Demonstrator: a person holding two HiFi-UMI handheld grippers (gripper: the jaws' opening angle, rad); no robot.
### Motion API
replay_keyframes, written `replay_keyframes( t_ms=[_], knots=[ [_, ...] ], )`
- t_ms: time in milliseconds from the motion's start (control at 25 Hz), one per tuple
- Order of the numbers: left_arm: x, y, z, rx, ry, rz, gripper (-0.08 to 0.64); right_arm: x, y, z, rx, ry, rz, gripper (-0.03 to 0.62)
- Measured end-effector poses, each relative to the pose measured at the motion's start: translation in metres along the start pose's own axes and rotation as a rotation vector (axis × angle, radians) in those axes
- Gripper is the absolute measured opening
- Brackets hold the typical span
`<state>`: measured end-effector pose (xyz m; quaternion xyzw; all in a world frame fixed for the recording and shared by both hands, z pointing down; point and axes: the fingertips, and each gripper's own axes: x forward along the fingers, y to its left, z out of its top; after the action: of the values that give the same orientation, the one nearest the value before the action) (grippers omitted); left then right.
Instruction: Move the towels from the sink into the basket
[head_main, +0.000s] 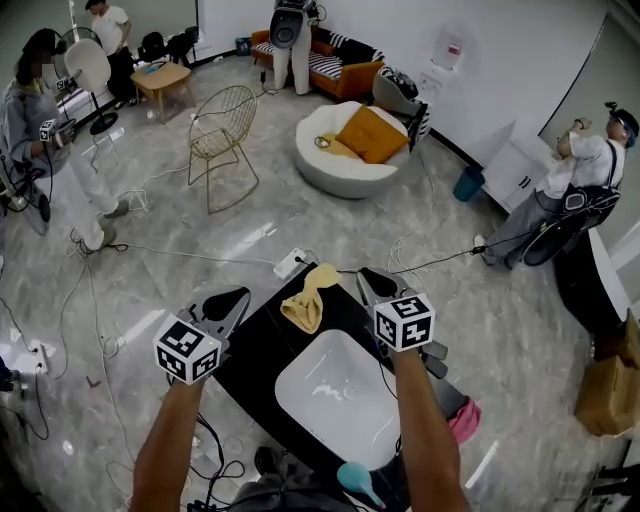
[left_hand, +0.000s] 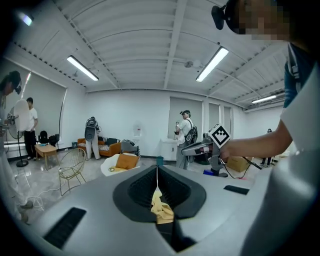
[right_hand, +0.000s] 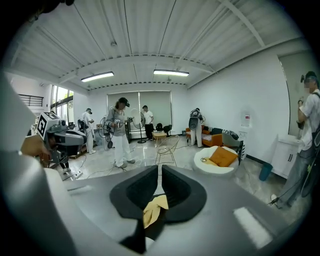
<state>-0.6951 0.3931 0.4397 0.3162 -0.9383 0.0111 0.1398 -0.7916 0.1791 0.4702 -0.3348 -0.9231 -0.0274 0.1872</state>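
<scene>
Two bare forearms (head_main: 170, 440) reach up from the bottom edge, each hand holding a gripper with a black-and-white marker cube. The left gripper (head_main: 238, 296) sits at 9 o'clock from the centre, its jaws pressed fully together with nothing between them. The right gripper (head_main: 366, 276) sits at 3 o'clock, its jaws a thin slit apart and clamped on nothing. Between and below the arms, a white sink (head_main: 300, 400) is set in a black counter (head_main: 262, 345). A yellow towel (head_main: 306, 300) lies outside the sink at its 12 o'clock, crumpled on the counter's far corner and drooping over the edge. It lies between the two gripper tips and touches neither. Beyond it, cables trail across a glossy grey floor (head_main: 180, 230). Further off, at 11 o'clock, stands a gold wire chair (head_main: 222, 130). At 12 o'clock is a round white seat (head_main: 330, 165) with an orange cushion (head_main: 370, 133), and an orange sofa (head_main: 340, 70) stands behind. People stand at the room's far left (head_main: 40, 130) and far right (head_main: 580, 190).
</scene>
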Motion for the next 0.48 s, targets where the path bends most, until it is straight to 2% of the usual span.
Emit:
replay_keyframes(
  t_ms=[480],
  knots=[
    [0.056,0.016,-0.064,-0.059,0.078,-0.032,0.008,0.060,-0.019,-0.052,0.082,0.075,0.027,0.067]
  ],
)
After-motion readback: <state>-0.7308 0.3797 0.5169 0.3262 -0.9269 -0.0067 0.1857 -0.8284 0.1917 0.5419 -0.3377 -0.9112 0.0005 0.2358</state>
